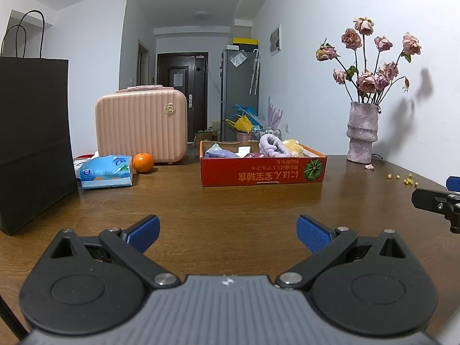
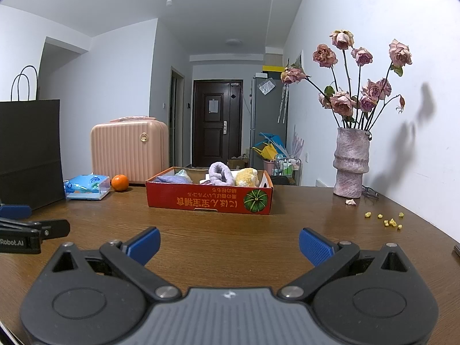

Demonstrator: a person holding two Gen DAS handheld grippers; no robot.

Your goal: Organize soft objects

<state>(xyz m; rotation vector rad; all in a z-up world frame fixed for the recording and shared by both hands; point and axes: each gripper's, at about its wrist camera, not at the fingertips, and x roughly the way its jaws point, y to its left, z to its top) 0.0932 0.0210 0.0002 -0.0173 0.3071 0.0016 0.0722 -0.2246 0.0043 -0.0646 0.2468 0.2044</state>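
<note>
A red cardboard box (image 1: 263, 172) (image 2: 210, 199) stands on the wooden table (image 1: 230, 201) ahead of both grippers. Soft things lie in it: a lilac fluffy band (image 1: 273, 145) (image 2: 220, 174), a yellow fluffy item (image 1: 293, 147) (image 2: 245, 177) and a purple cloth (image 1: 220, 153) (image 2: 169, 178). My left gripper (image 1: 228, 234) is open over bare table, well short of the box, holding nothing. My right gripper (image 2: 229, 247) is open too, with nothing between its blue pads (image 2: 314, 248). Each gripper shows at the edge of the other's view.
A black paper bag (image 1: 31, 141) (image 2: 28, 152) stands at the left. Next to it lie a blue tissue pack (image 1: 106, 172) (image 2: 86, 187) and an orange (image 1: 143, 162) (image 2: 119, 182), with a pink case (image 1: 141, 123) (image 2: 129, 151) behind. A vase of dried roses (image 1: 361, 132) (image 2: 350, 162) stands right; yellow crumbs (image 2: 388, 221) lie near it.
</note>
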